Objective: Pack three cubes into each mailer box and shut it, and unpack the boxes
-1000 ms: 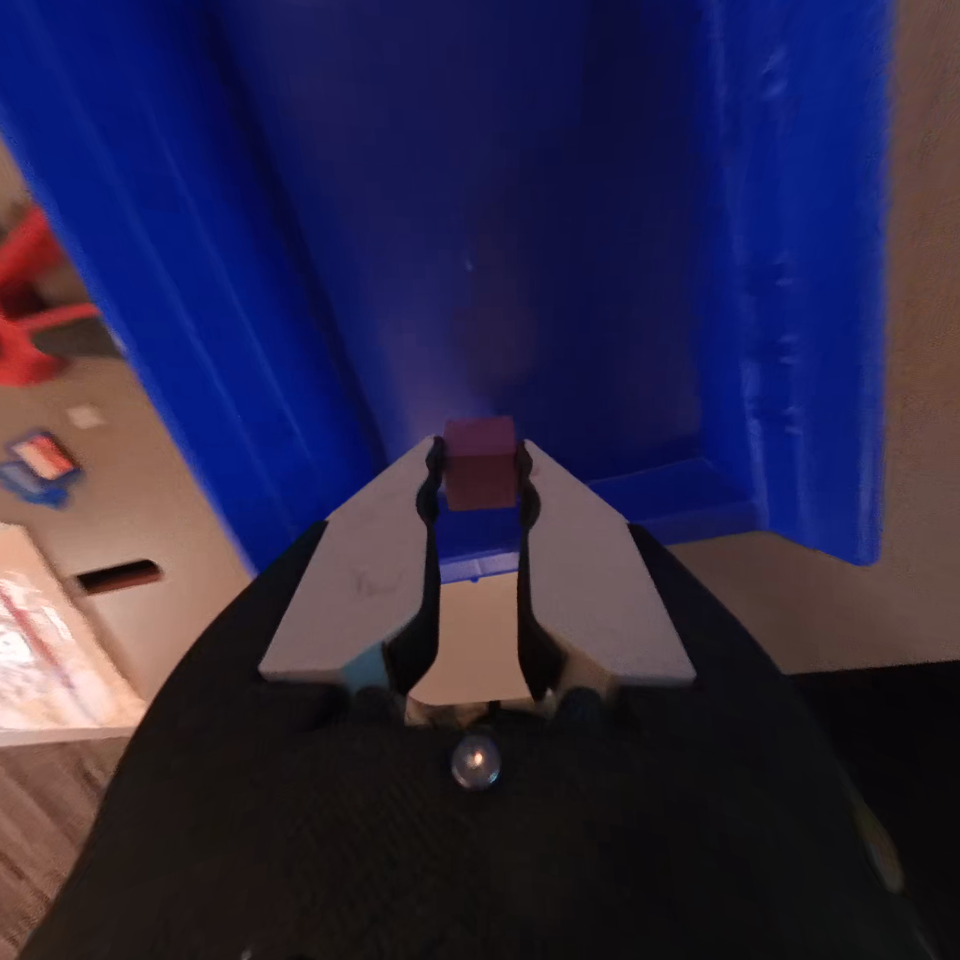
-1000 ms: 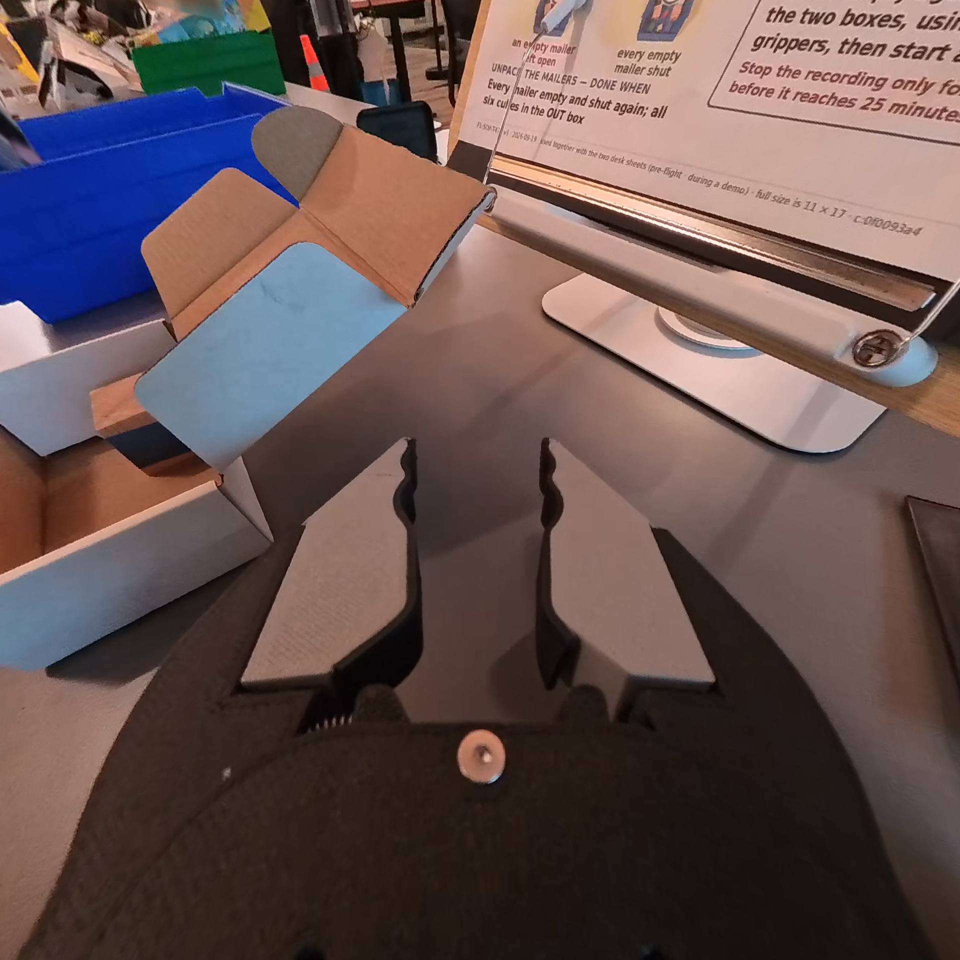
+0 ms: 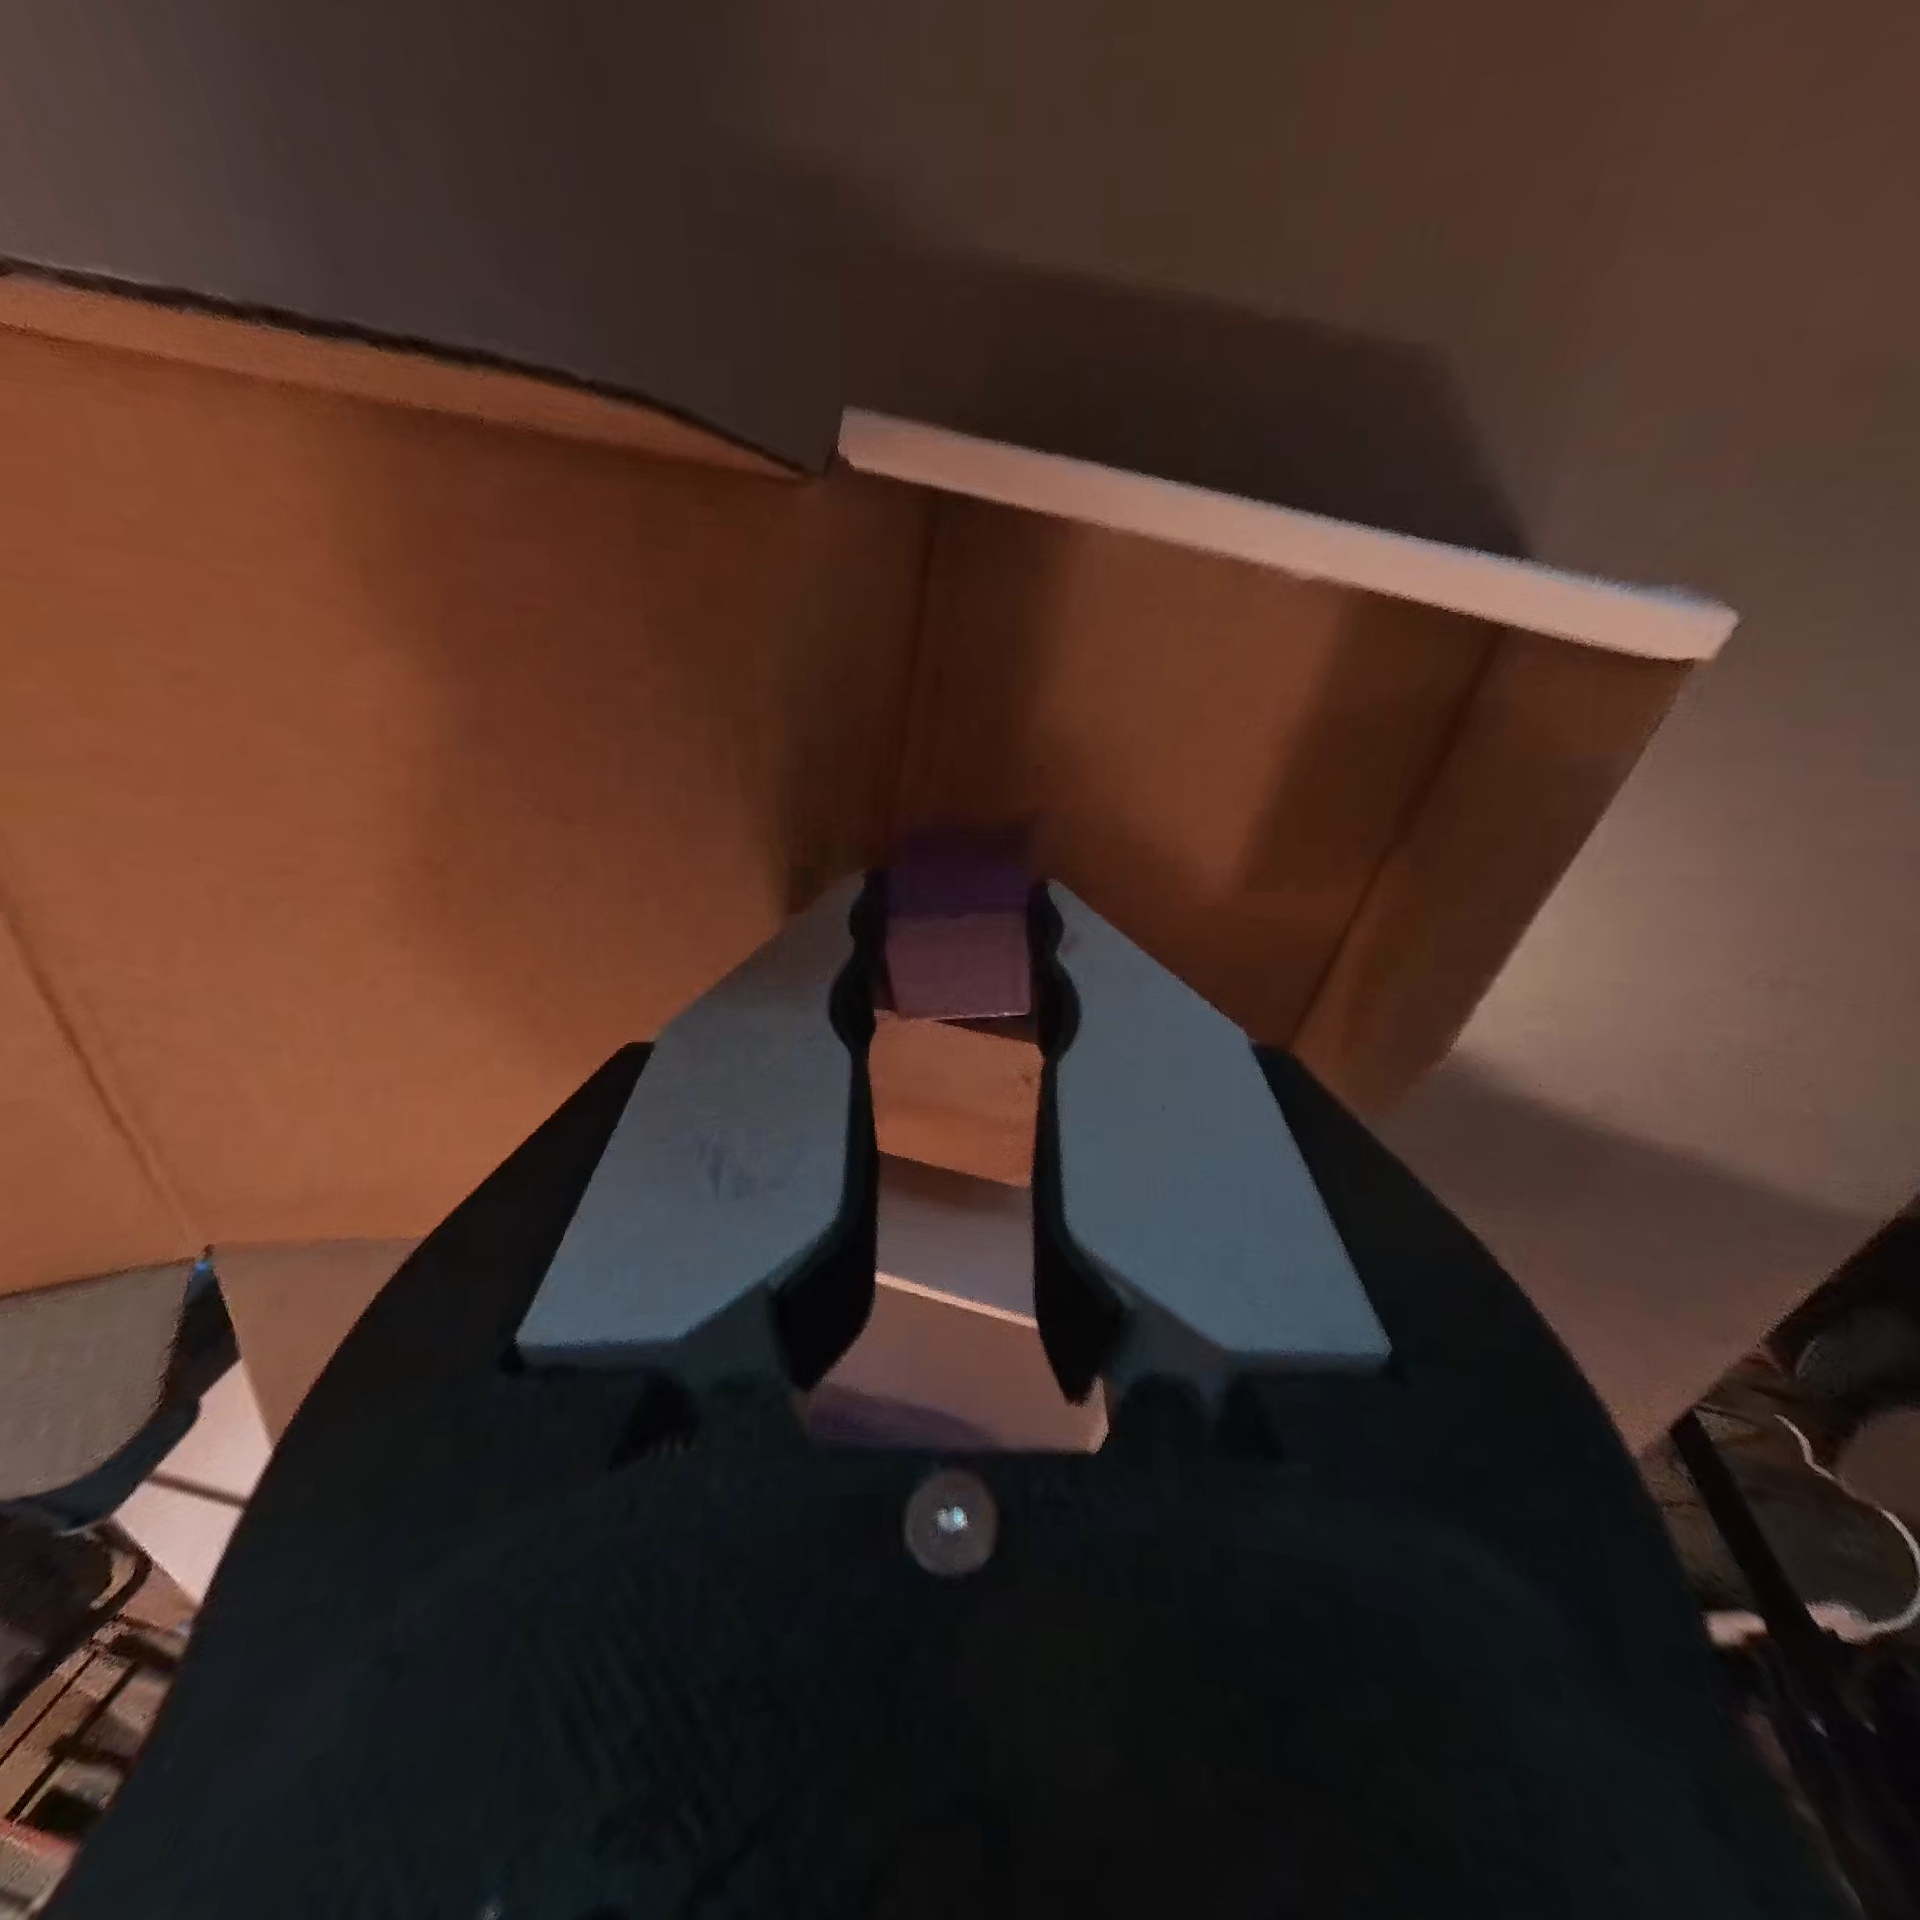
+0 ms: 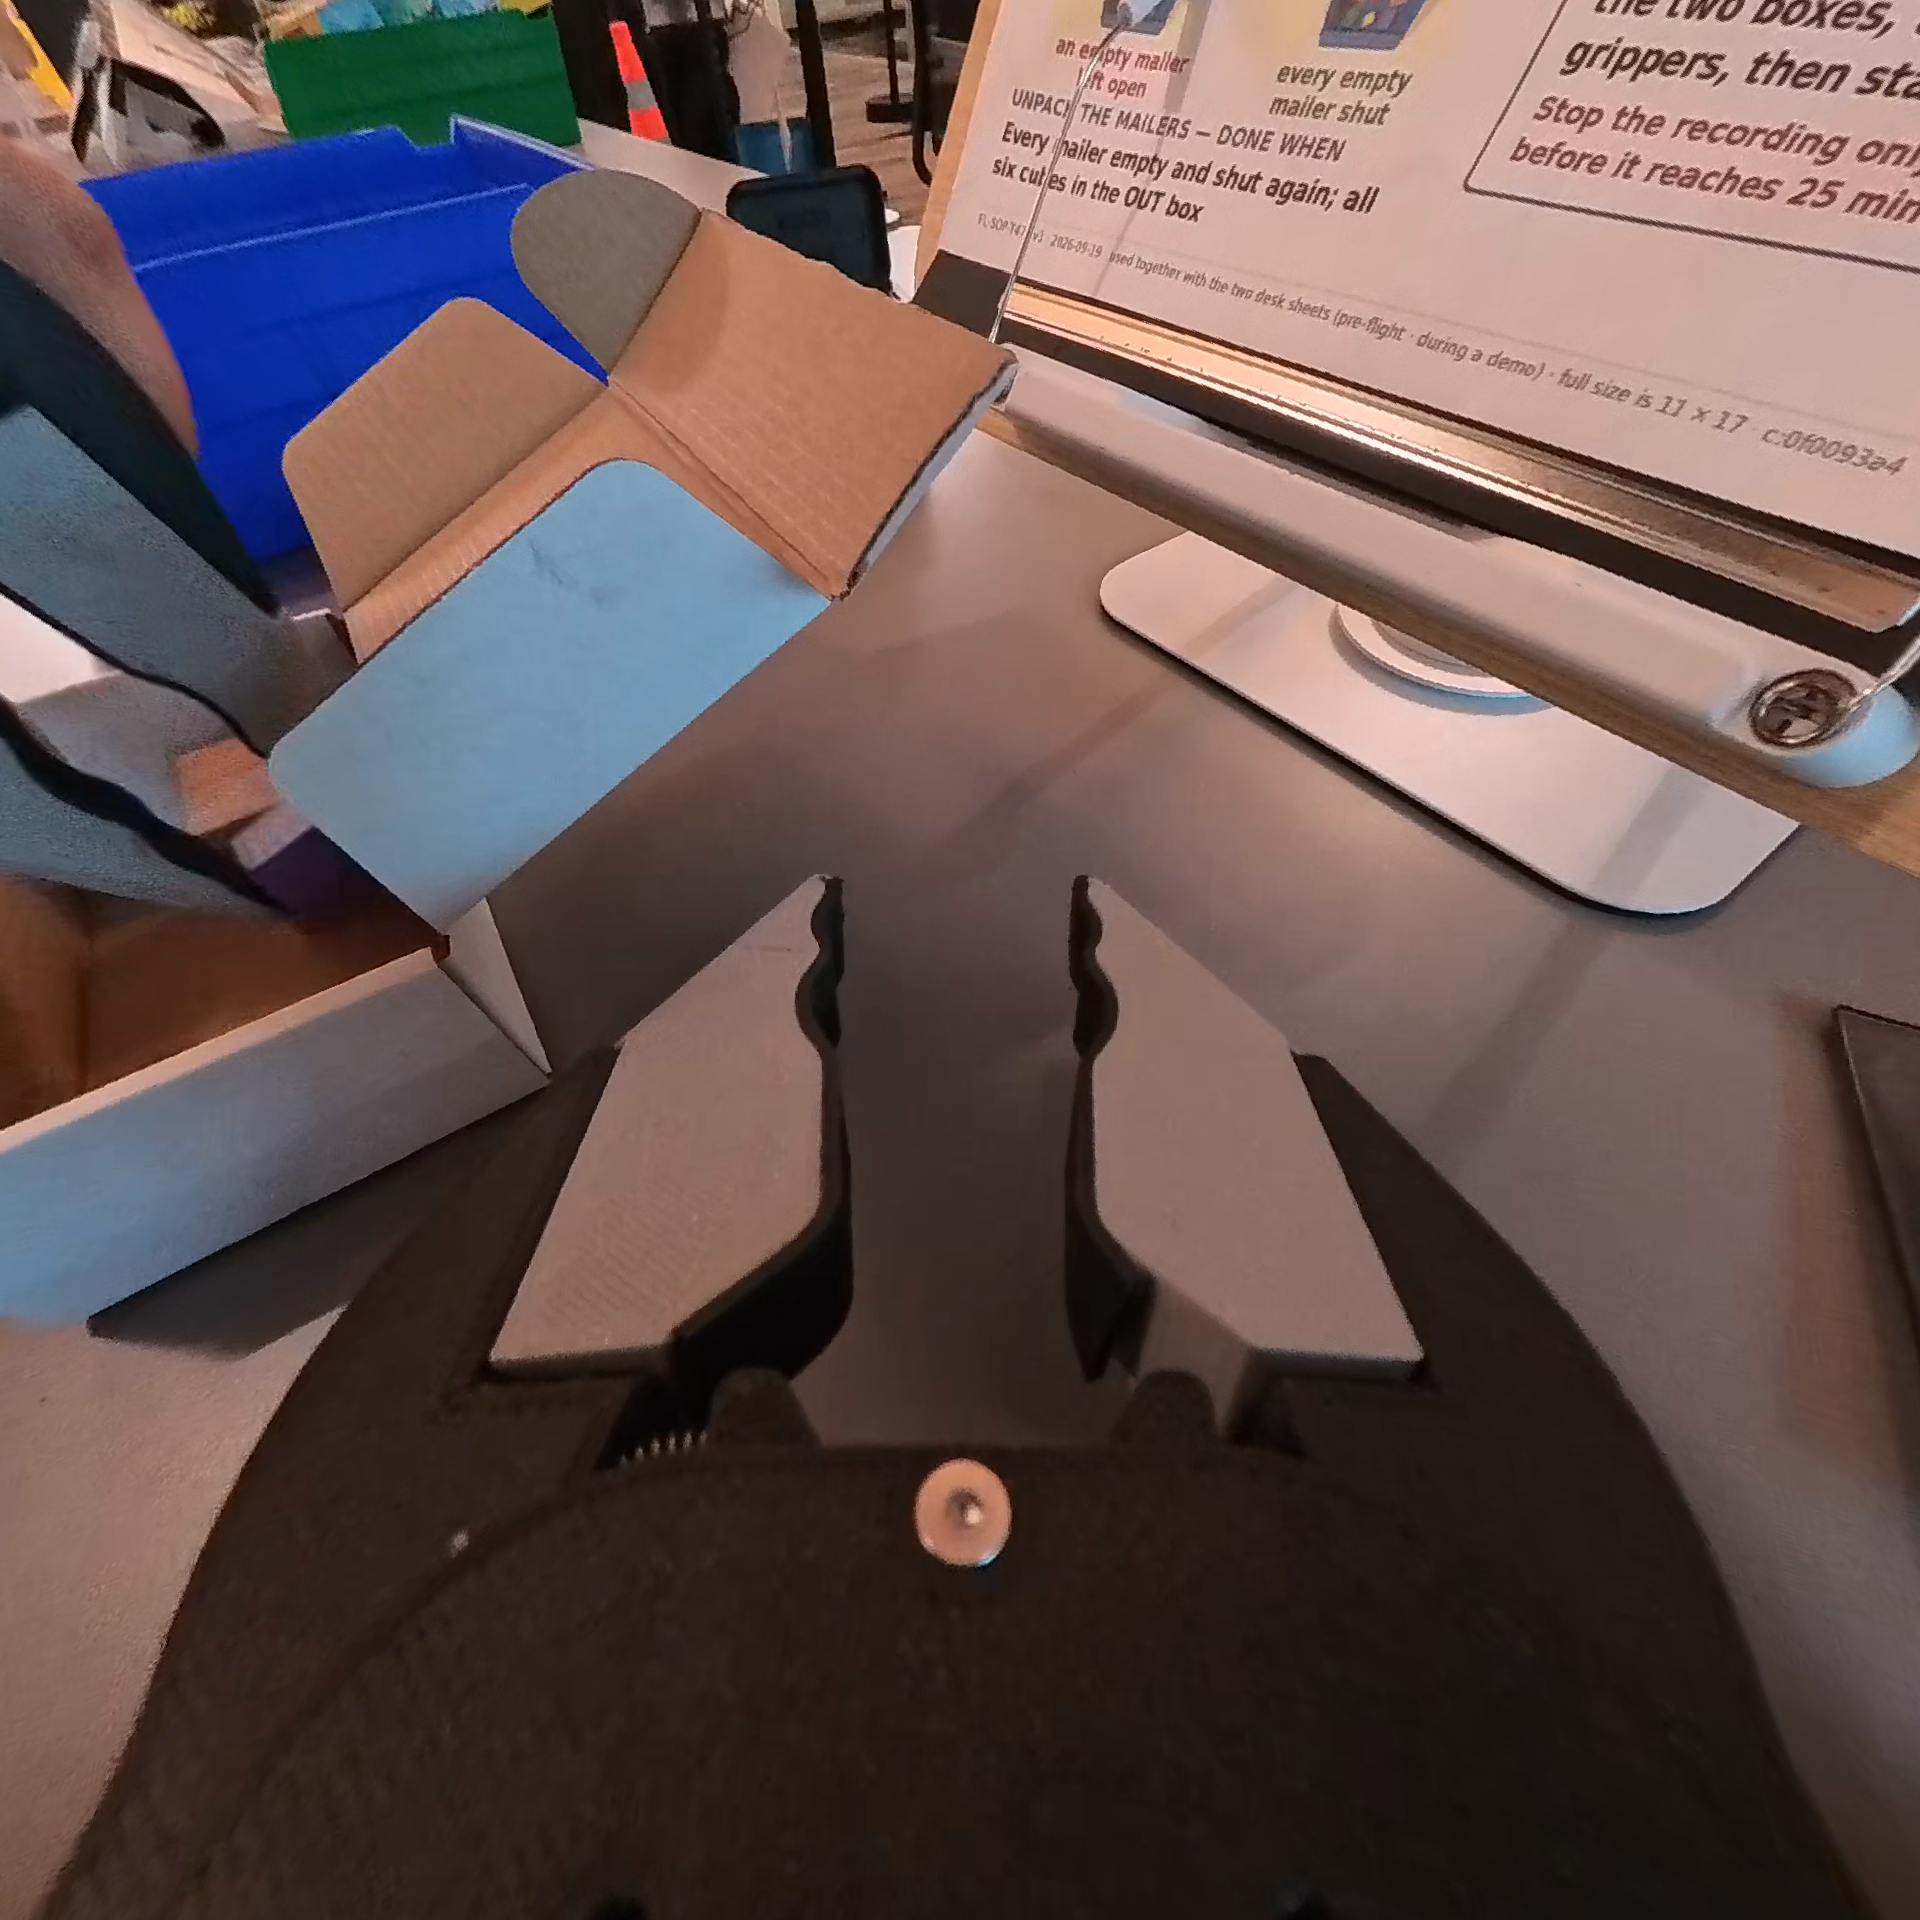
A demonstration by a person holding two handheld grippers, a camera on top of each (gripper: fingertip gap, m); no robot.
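Observation:
My left gripper (image 3: pixel 956 914) is shut on a purple cube (image 3: pixel 961 951) and holds it low inside an open mailer box (image 3: pixel 1278 540), near a corner of its brown cardboard inside. A plain wooden cube (image 3: pixel 951 1101) lies just under the held cube. In the right wrist view the same mailer box (image 4: pixel 260 1091) stands at the left with its lid flaps (image 4: pixel 540 665) raised, and the left gripper's fingers (image 4: pixel 104 582) reach into it. My right gripper (image 4: pixel 951 904) is open and empty, low over the grey table (image 4: pixel 1039 727) beside the box.
A blue bin (image 4: pixel 312 260) stands behind the mailer box, with a green bin (image 4: pixel 416 73) farther back. An instruction sheet on a stand (image 4: pixel 1455 644) fills the back right. A dark mat (image 4: pixel 1886 1143) lies at the right edge.
My left gripper has carried the purple cube from over the blue bin down into the open mailer box. The right gripper has stayed in place, still open.

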